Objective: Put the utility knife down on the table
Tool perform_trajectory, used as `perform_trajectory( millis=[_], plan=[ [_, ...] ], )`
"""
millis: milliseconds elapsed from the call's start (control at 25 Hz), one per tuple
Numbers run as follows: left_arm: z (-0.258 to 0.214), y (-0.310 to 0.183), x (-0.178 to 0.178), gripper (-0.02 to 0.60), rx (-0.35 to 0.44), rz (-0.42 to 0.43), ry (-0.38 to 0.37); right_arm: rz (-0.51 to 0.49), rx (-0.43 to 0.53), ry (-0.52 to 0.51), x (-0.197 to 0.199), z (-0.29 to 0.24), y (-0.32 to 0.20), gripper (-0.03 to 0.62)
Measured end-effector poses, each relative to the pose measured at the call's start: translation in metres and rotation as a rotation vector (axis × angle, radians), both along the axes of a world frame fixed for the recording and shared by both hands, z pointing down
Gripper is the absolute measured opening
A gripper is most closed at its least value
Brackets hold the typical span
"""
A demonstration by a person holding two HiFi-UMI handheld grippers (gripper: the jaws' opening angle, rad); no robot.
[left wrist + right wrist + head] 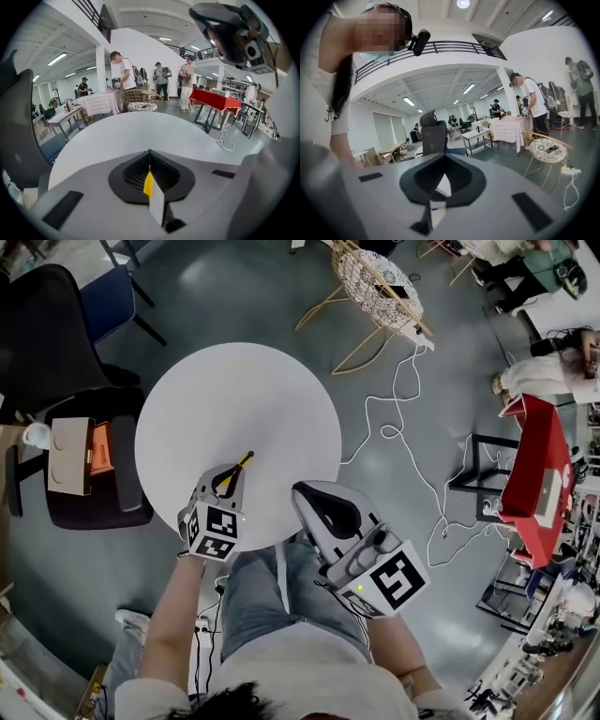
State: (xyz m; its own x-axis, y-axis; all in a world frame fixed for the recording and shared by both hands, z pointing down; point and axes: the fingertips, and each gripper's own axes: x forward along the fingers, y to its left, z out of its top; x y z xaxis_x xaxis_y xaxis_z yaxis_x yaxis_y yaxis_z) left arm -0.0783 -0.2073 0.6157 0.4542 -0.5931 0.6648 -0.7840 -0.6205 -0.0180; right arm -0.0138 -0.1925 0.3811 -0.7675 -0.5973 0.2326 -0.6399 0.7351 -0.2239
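**A:** How far along is this?

**B:** Not finished, as I read it. The utility knife (243,464) is in the left gripper (225,486). Its jaws are clamped on the knife's yellow body, and the dark tip pokes out ahead of them, toward the middle of the round white table (234,390).

**A:** So it's over the table, not on it?

**B:** It's over the table's near part, just inside the edge. From the head view I cannot tell whether the tip touches the top. In the left gripper view the knife shows edge-on, as a thin yellow strip pinched between the closed jaws. The table top spreads out beyond and below it, so I judge the knife is held a little above the surface.

**A:** And the other hand?

**B:** The right gripper (307,495) is at the table's near edge, to the right of the left one and apart from it. Its jaws are brought together, and its own view shows nothing held between them. It seems to have no part in this step.

**A:** What's left, then?

**B:** The whole putting-down, I'd say. The knife has to come down until it lies on the table. Then the left jaws have to part and the gripper has to draw clear. As far as the head view shows, nothing else on the top stands in the way.
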Motion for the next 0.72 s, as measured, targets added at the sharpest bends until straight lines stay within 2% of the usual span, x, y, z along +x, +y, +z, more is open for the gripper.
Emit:
perform_trajectory(
  millis=[200, 360, 720],
  plan=[
    [-0.034, 0.009, 0.001, 0.011, 0.043, -0.045, 0.024, -0.046, 0.03, -0.023, 0.002, -0.017, 0.012, 0.008],
    [-0.078, 0.019, 0.003, 0.011, 0.099, -0.097, 0.073, -0.09, 0.055, -0.04, 0.002, -0.034, 0.023, 0.008],
    [-0.2, 0.055, 0.009, 0.009, 0.294, -0.206, 0.228, -0.2, 0.121, -0.063, -0.003, -0.065, 0.053, 0.008]
  ],
)
